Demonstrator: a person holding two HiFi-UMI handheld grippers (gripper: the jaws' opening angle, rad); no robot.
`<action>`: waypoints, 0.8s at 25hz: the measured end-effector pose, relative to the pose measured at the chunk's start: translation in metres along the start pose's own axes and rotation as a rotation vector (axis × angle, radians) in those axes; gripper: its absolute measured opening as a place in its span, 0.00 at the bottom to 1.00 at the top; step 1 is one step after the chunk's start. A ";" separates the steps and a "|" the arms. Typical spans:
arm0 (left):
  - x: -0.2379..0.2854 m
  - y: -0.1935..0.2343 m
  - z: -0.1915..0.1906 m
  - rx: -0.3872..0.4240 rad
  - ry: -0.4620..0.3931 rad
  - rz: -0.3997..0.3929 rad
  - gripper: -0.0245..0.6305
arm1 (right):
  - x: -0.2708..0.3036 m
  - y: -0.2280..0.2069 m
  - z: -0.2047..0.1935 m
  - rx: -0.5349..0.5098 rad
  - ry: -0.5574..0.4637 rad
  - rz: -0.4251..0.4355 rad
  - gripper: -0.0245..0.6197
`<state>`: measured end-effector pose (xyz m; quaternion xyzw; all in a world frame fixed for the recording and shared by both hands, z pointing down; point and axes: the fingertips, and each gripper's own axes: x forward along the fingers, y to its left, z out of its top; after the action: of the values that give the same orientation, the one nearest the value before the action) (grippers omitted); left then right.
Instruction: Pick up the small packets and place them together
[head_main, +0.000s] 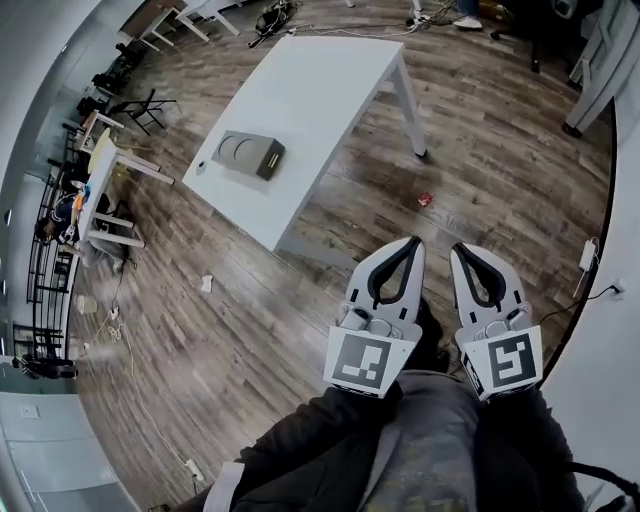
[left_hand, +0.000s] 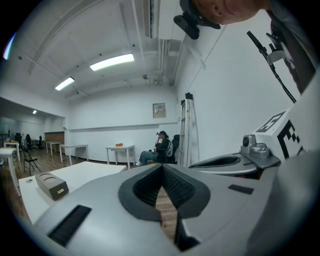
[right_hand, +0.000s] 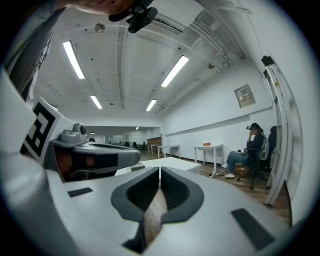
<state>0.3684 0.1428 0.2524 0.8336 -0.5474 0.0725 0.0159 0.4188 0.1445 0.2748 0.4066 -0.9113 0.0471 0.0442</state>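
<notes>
- White rectangular table (head_main: 300, 110), ahead and to the left of both tools. Its near leg (head_main: 412, 110) stands just beyond the target, so a low, hasty reach could clip it.
- Left gripper (head_main: 411, 242) and right gripper (head_main: 459, 250): both sets of jaws are pressed together with nothing between them. Brought down like that, they would likely shove the packet rather than grasp it.
- Small red packet (head_main: 424, 200), on the brown wood-plank floor (head_main: 250, 330) ahead of and below the tips. It looks flat and may skid.
- Small pale scrap (head_main: 207, 284), on the floor far left of the left tool. I can't tell whether it is a packet, and it is easily missed.
</notes>
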 end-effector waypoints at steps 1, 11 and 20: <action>0.004 0.007 -0.001 -0.001 0.005 0.007 0.04 | 0.009 -0.001 0.000 0.002 0.001 0.007 0.05; 0.048 0.089 -0.030 -0.066 0.063 0.077 0.04 | 0.109 -0.005 -0.020 0.027 0.075 0.093 0.05; 0.051 0.203 -0.026 -0.117 0.005 0.251 0.04 | 0.220 0.040 -0.003 -0.064 0.102 0.284 0.05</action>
<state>0.2001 0.0178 0.2746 0.7561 -0.6505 0.0442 0.0567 0.2427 0.0090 0.3022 0.2692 -0.9573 0.0444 0.0961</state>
